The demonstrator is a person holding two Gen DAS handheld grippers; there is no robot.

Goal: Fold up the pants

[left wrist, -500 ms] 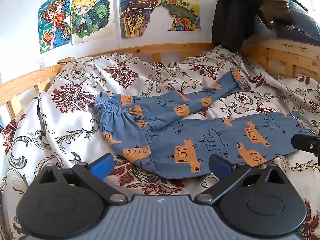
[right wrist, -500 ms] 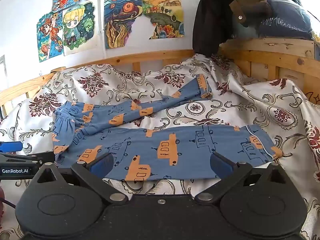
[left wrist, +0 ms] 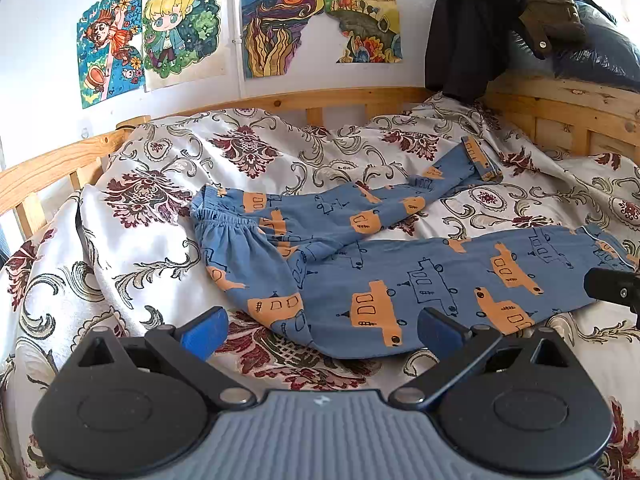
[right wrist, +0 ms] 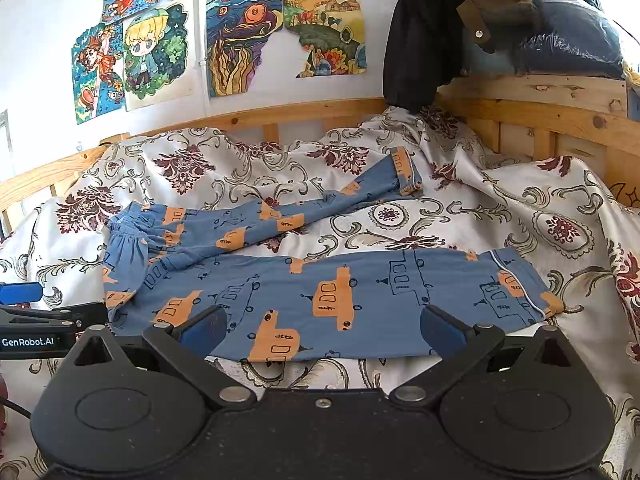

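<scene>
Both claws, the left claw (left wrist: 322,330) and right claw (right wrist: 324,330), hover spread apart and empty just beside the pants (right wrist: 320,292) on the bed (right wrist: 520,216), so each should probably pinch the near leg's edge cleanly.

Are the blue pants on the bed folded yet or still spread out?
Spread out. The pants lie flat on the bedspread with both legs splayed apart, none doubled over.

A wooden-railed bed (right wrist: 280,114) carries a rumpled white floral cover (right wrist: 500,216). On the cover lie blue pants (right wrist: 360,292) printed with orange vehicles, waistband toward the bed's left edge, one leg flat near the front, the other angled toward the back rail, perhaps slightly twisted.
</scene>
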